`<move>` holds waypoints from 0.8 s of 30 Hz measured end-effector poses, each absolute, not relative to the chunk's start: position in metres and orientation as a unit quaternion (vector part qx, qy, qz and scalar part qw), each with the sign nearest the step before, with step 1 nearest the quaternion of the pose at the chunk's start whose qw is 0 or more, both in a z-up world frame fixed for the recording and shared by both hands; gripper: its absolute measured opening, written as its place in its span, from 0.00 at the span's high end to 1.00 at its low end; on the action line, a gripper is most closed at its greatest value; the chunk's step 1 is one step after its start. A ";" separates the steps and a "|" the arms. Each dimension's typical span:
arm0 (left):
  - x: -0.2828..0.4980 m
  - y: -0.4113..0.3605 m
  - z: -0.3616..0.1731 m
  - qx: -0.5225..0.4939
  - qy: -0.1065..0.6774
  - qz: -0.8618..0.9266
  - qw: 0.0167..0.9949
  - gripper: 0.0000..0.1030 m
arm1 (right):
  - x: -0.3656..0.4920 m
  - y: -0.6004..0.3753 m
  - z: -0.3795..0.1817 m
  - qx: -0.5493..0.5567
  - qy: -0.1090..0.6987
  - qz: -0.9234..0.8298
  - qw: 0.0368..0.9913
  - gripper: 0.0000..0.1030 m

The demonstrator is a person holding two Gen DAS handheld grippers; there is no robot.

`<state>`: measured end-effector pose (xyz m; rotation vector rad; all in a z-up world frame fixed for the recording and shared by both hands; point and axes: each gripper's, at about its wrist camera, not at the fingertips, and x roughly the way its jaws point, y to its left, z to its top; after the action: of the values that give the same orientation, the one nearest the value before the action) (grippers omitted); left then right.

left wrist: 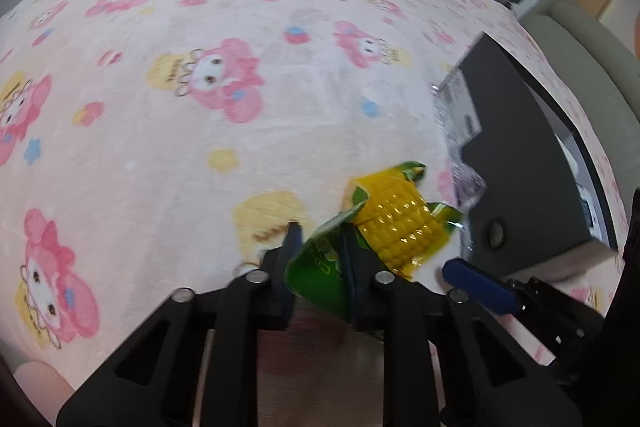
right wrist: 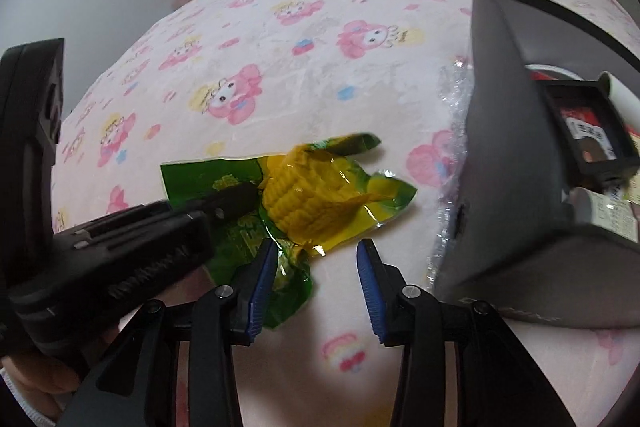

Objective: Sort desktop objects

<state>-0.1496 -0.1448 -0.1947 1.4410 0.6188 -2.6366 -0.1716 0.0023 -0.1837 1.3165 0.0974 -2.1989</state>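
The vacuum-packed corn cob (right wrist: 316, 199) is seen at the centre of the right wrist view, on the pink cartoon-print blanket (right wrist: 320, 67). Its green wrapper edge is clamped by the left gripper (left wrist: 324, 259), probably for carrying to the dark grey storage box (right wrist: 512, 147) at right. The right gripper (right wrist: 316, 255) is spread, holding nothing, just beside the packet.

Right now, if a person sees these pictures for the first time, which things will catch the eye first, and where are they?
First is the packaged corn cob, bright yellow in a green wrapper, lying on the pink cartoon-print cloth; the left gripper is shut on the wrapper's green end. Next is the dark grey box to the right of the corn, with clear plastic beside it. The right gripper is open just in front of the corn.
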 end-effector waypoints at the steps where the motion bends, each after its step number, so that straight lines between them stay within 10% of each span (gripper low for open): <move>1: -0.149 -0.143 -0.193 0.468 0.202 -0.860 0.033 0.89 | -0.171 0.005 -0.182 0.492 0.034 -0.824 0.280 0.64; 7: -0.141 -0.144 -0.187 0.466 0.216 -0.858 0.019 0.90 | -0.171 0.025 -0.174 0.490 0.014 -0.833 0.255 0.64; 12: -0.141 -0.160 -0.178 0.445 0.234 -0.864 0.035 0.59 | -0.172 0.039 -0.170 0.495 -0.014 -0.834 0.243 0.65; 24: -0.166 -0.141 -0.187 0.455 0.253 -0.854 -0.014 0.56 | -0.158 0.045 -0.138 0.454 -0.028 -0.856 0.247 0.64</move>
<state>-0.1662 -0.1407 -0.1874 1.4413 0.8026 -2.7062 -0.1583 0.0452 -0.1382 1.2370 -0.0773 -2.3326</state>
